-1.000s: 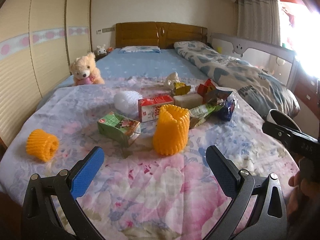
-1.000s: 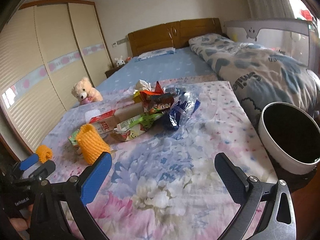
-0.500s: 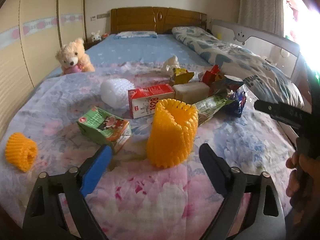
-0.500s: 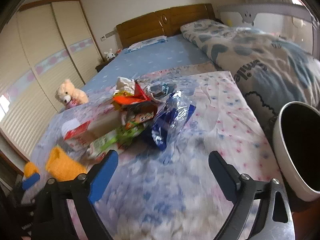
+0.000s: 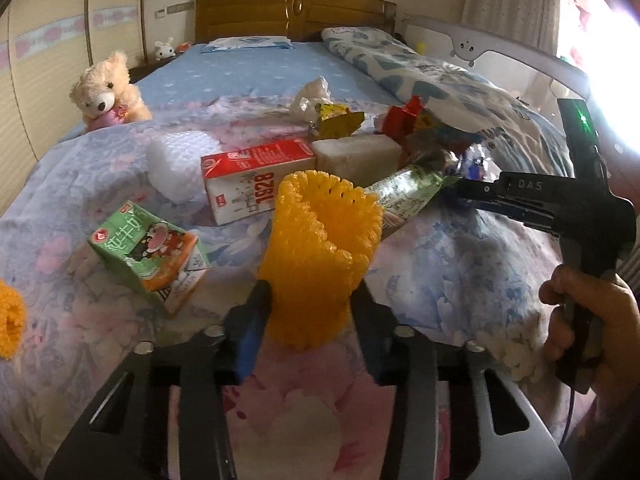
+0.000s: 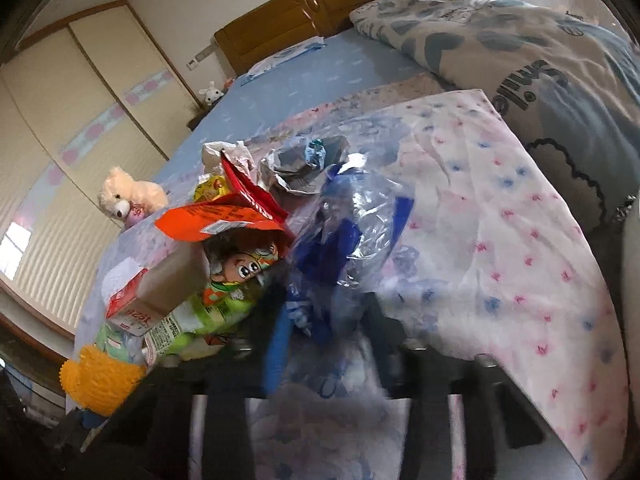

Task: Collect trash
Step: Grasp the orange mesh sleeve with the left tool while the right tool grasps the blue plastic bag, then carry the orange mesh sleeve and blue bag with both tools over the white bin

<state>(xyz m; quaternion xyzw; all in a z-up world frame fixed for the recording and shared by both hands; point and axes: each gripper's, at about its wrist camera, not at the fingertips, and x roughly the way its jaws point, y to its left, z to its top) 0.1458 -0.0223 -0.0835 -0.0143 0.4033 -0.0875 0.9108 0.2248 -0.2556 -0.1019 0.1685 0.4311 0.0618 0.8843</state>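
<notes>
A bed [image 5: 248,60] fills both wrist views, its near end covered by a floral sheet [image 5: 460,272] strewn with trash. Ordered from largest to smallest, here is what lies around the two tongs.

A folded quilt [image 6: 520,60] lies far ahead and to the right of the right tongs. A teddy bear [image 5: 106,94] sits well ahead and to the left of the left tongs.

Directly between the jaws of the left tongs [image 5: 310,308] stands an orange foam net [image 5: 320,256], upright. The jaws have just been closing and now press its lower sides, so it appears gripped but not yet lifted.

The right tongs [image 6: 324,344] have likewise just been closing, on the lower edge of a clear and blue plastic bag [image 6: 348,232]. The picture is blurred there, but the jaws seem to pinch it.

Ahead of the left tongs lies a red milk carton [image 5: 256,180], with a white foam block [image 5: 356,156] at its right end and white bubble wrap [image 5: 180,160] to its left. A green carton [image 5: 148,248] lies just left of the left tongs. A green wrapper [image 5: 404,196] lies ahead and right. Further ahead sit a red packet [image 6: 224,216], a yellow wrapper [image 5: 336,120], crumpled foil [image 6: 300,168] and crumpled paper [image 5: 312,96]. A second orange net [image 5: 10,320] lies far to the left, at the frame's edge.

The task looks barely begun: two pieces are just being grasped, everything else remains on the bed. No bin can be clearly made out in these views, so what it holds cannot be told.
</notes>
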